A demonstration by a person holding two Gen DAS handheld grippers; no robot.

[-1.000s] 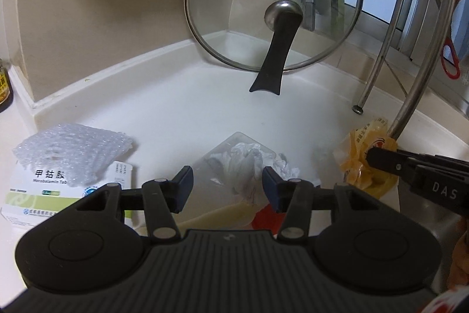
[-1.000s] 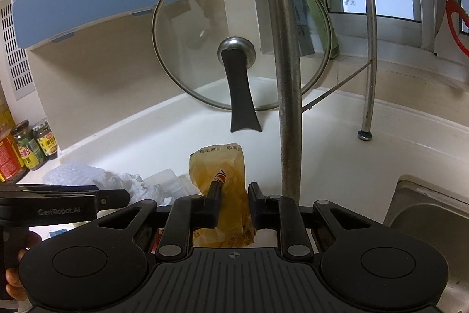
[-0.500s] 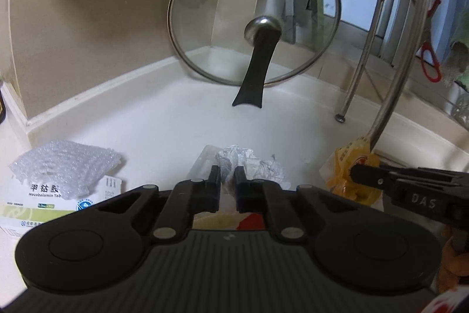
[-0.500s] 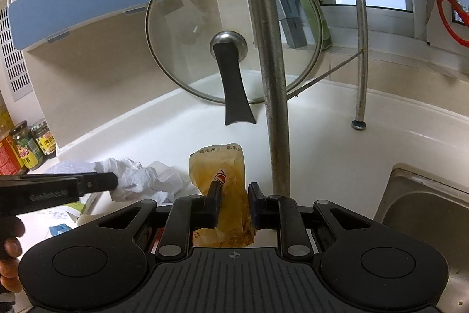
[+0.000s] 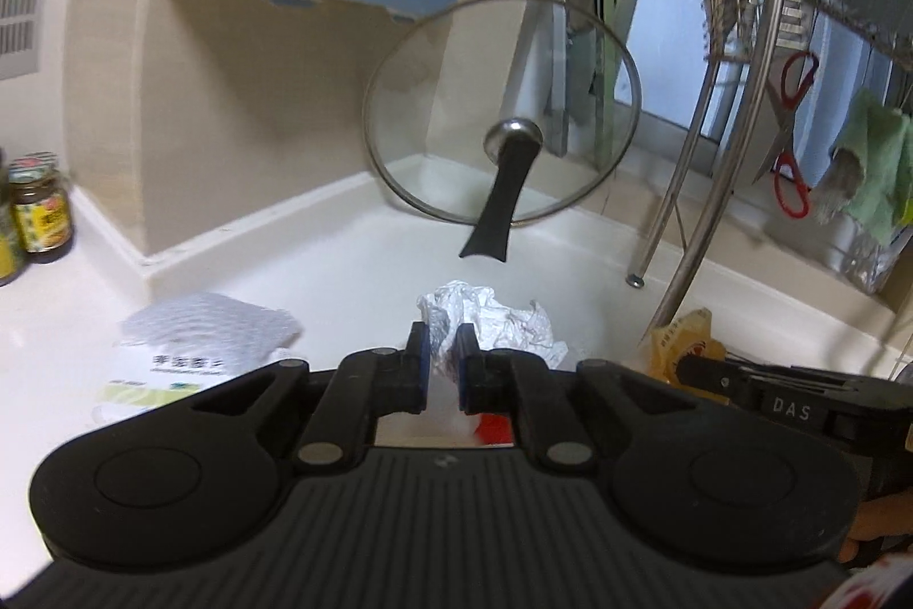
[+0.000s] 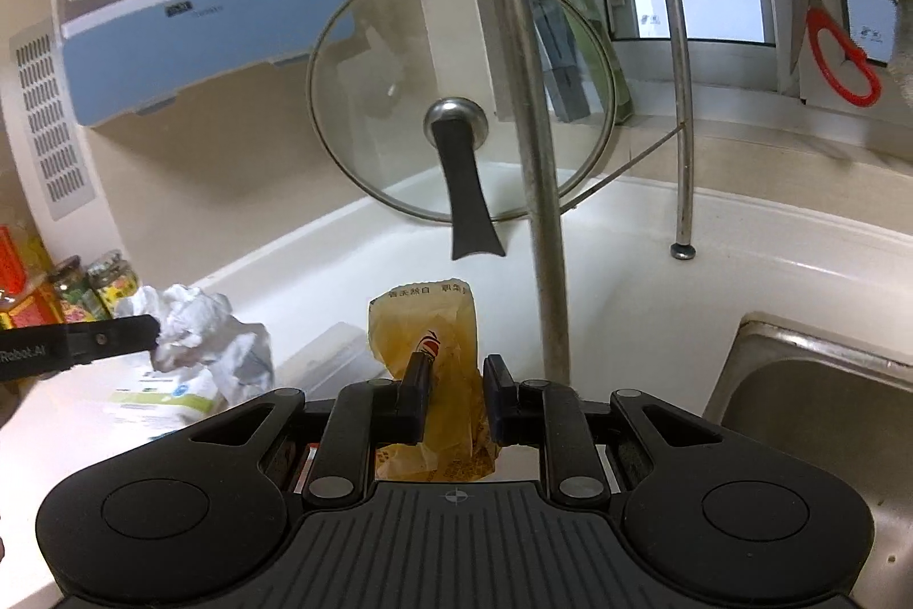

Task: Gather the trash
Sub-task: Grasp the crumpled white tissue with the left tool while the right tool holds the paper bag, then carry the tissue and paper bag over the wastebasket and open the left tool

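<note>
White trash: one crumpled white plastic wad point(image 5: 485, 318), pinched between the closed jaws of the left gripper point(image 5: 440, 352) and held clear of the counter, as the right wrist view shows.
Yellow trash: one yellow wrapper point(image 6: 439, 352) with printed characters and a red mark, clamped in the closed jaws of the right gripper point(image 6: 455, 395), just in front of a steel rack post point(image 6: 536, 152).
Trash held, counted: two pieces, one per gripper.
Beneath the white wad: one clear plastic container point(image 6: 336, 358) lying on the counter, beside one white and green medicine box point(image 5: 154, 380) with one sheet of bubble wrap point(image 5: 211, 323) on its top.
Leaning behind: one glass pan lid point(image 6: 456, 95) with a black handle, upright against the wall corner.
Rack: a steel dish rack on at least two visible legs; one pair of red-handled scissors point(image 6: 821, 15) and one green cloth point(image 5: 873, 158) hang from it.
Jars: two small labelled jars point(image 6: 91, 283) at the far left in the right wrist view, next to a red-labelled container.
Surface: white countertop point(image 5: 342, 261) with a raised back edge; one steel sink point(image 6: 816, 403) at the right.
Room: beige wall, a pale blue wall-mounted dispenser point(image 6: 188, 9), a window behind the rack.
</note>
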